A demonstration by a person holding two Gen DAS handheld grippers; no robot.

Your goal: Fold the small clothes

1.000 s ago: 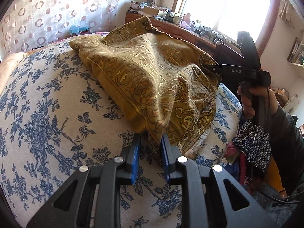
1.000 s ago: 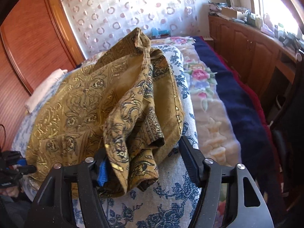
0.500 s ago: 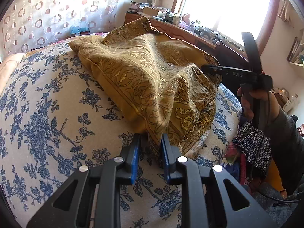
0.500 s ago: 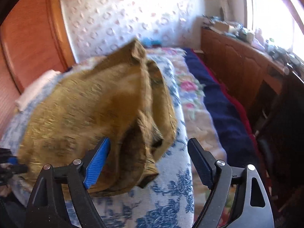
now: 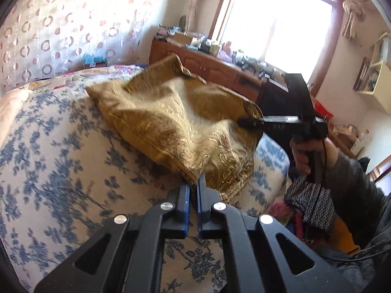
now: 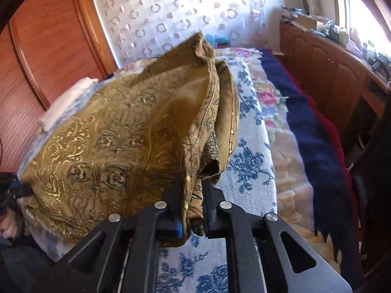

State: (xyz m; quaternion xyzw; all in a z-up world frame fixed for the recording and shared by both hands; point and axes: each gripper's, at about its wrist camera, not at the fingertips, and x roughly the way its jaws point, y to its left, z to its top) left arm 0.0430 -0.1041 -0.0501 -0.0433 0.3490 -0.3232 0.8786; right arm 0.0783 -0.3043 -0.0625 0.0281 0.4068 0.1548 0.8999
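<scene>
- Garment (image 5: 176, 127): gold-brown cloth with a printed scroll pattern, lying bunched on the bed (image 5: 56, 171); held at two near corners, its far part resting on the blue-flowered cover. Judged the item now being folded.
- Left gripper (image 5: 194, 183): pressed together on the cloth's near hem corner, so that this edge can be lifted rather than dragged.
- Right gripper (image 6: 193, 195): jaws closing on a thick gathered bunch of the same cloth, several layers caught between the pads; seen from the left view it bites the cloth's right edge.
- Person's hand (image 5: 308, 153): wrapped round the right gripper's handle, dark sleeve behind.
- Purpose, judged: two separate pinches let the cloth be pulled taut and spread before a fold; the fold itself is not yet made.
- Risk, judged: the right-hand bunch holds extra layers, which may keep the cloth from opening flat.
- Wooden dresser (image 6: 325, 73): beside the bed, cluttered, not involved.
</scene>
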